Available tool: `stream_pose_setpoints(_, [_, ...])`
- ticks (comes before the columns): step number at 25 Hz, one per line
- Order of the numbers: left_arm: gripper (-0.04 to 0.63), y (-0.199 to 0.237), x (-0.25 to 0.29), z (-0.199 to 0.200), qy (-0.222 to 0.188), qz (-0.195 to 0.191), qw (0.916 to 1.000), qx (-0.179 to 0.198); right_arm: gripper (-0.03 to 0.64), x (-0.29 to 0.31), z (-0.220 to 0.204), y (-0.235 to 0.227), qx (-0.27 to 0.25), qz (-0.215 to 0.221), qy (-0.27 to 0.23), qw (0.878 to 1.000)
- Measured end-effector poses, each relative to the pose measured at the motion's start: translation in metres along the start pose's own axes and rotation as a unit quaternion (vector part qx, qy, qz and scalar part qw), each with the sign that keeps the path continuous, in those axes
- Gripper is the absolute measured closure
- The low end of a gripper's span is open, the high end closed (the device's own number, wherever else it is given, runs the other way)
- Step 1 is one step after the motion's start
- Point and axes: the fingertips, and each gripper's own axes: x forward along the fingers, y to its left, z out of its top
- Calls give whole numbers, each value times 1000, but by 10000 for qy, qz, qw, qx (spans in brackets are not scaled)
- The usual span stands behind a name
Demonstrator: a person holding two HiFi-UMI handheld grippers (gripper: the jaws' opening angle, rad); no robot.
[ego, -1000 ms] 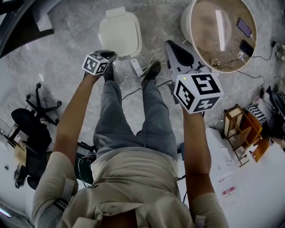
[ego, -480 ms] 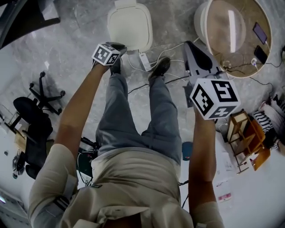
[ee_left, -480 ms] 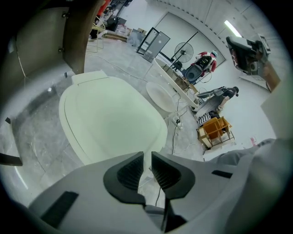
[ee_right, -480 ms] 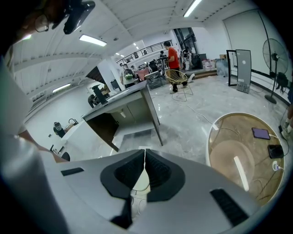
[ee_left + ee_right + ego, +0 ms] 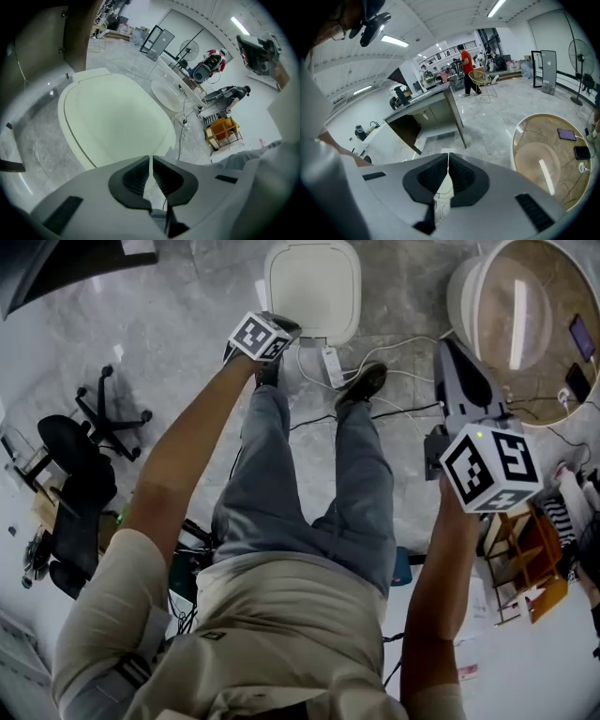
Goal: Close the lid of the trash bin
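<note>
The white trash bin (image 5: pixel 312 287) stands on the marble floor ahead of the person's feet, and its flat lid (image 5: pixel 117 122) lies down on the body. My left gripper (image 5: pixel 284 327) hovers just before the bin's near edge, a little above it, jaws shut on nothing. In the left gripper view the lid fills the space beyond the left gripper (image 5: pixel 150 161). My right gripper (image 5: pixel 448 345) is held up off to the right, away from the bin, also shut and empty. The right gripper (image 5: pixel 448 159) faces across the room.
A round glass table (image 5: pixel 534 306) with phones on it stands at the far right. A power strip and white cables (image 5: pixel 330 364) lie by the shoes (image 5: pixel 366 382). A black office chair (image 5: pixel 75 456) is at the left, a wooden stool (image 5: pixel 520 559) at the right.
The head view has swung, so the bin and table sit further right in the frame. The left gripper stays by the bin's near edge; the right gripper has drifted right and lower.
</note>
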Motion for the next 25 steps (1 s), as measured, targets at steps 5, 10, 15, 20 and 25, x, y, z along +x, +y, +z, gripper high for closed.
stream_pose_setpoints(5, [557,-3,7,-5,132,-43,9999,46,592,-4,-4,3,5,-16,-9,10000])
stream_pose_setpoints(10, [549,-9,8,-6,169,-53,9998,29,592,-16,-7,2,14,-74,-50,10000])
stream_pose_setpoints(15, [541,-18,-6,0,147,-148,9998,3,592,-29,-1,8,-7,-106,-119,9999])
stream_pose_setpoints(20, [543,-29,-44,18,-5,-120,9998,165,592,-45,22,24,-108,-84,-234,9996])
stream_pose_setpoints(25, [543,-47,-111,51,-450,-1,9979,472,592,-69,55,54,-278,-22,-429,9987])
